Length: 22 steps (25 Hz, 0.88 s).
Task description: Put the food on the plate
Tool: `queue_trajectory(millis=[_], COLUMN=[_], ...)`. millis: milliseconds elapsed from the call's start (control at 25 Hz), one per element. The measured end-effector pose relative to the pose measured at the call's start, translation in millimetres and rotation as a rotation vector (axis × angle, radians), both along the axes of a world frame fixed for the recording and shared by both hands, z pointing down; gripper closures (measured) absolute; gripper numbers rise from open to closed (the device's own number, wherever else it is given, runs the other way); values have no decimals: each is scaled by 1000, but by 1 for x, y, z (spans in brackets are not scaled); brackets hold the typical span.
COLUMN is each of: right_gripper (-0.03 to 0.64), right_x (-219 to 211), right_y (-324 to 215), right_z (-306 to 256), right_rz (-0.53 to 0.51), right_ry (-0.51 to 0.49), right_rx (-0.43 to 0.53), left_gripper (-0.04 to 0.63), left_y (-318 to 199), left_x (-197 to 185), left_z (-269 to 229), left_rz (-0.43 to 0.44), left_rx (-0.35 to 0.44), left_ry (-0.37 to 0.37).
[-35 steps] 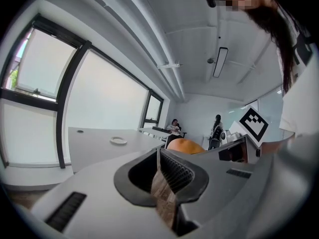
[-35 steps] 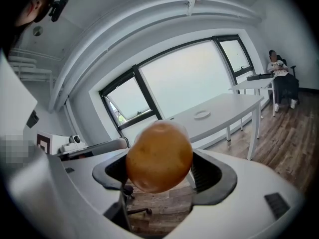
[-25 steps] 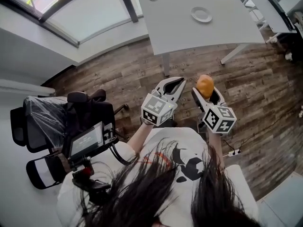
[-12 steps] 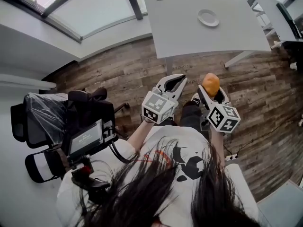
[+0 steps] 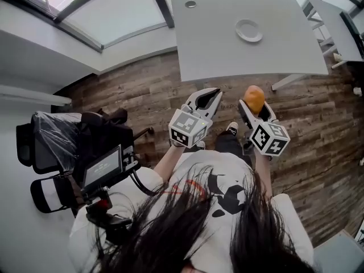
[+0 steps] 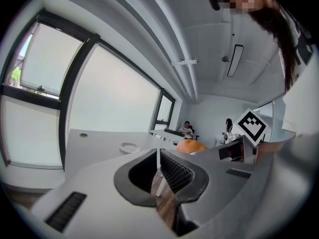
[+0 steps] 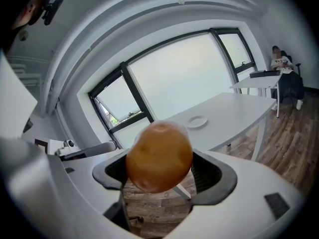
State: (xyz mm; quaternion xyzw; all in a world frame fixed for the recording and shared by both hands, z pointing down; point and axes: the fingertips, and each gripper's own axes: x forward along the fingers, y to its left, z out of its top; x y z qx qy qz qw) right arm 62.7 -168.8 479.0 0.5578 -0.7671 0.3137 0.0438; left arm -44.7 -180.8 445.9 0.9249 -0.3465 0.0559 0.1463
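Note:
A round orange-brown piece of food (image 5: 254, 94) sits between the jaws of my right gripper (image 5: 253, 102), which is shut on it and held over the wooden floor, short of the table. In the right gripper view the food (image 7: 159, 156) fills the gap of the gripper (image 7: 159, 172). A small white plate (image 5: 249, 30) lies on the grey table (image 5: 210, 44) ahead, and shows beyond the food as the plate (image 7: 197, 121). My left gripper (image 5: 214, 92) is beside the right one, shut with nothing in it (image 6: 158, 156).
A black office chair (image 5: 51, 147) with a bag and a small screen rig (image 5: 105, 166) stand at the left. A second table (image 5: 341, 21) is at the far right. People (image 7: 281, 63) sit at a far desk. A window wall runs behind the table.
The table and plate have come nearer to both grippers. The right gripper still holds the food, the left stays shut, and a shoe now shows between them.

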Motion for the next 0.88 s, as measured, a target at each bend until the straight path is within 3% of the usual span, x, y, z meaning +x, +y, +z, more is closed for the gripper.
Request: queue_trajectory(millis=[440,880], right_gripper=[245,245], right_x=[89,122], right_y=[-66,-115], right_z=[1,8], right_rz=[-44,-90], right_ry=[-1,-11], right_rx=[-8,-4], left_gripper=[589,589], left_y=[-67,-102], left_x=[88,118], left_z=[-3,5], left_rz=[-53,-101], left_rx=[-2,-20], left_ry=[2,-16])
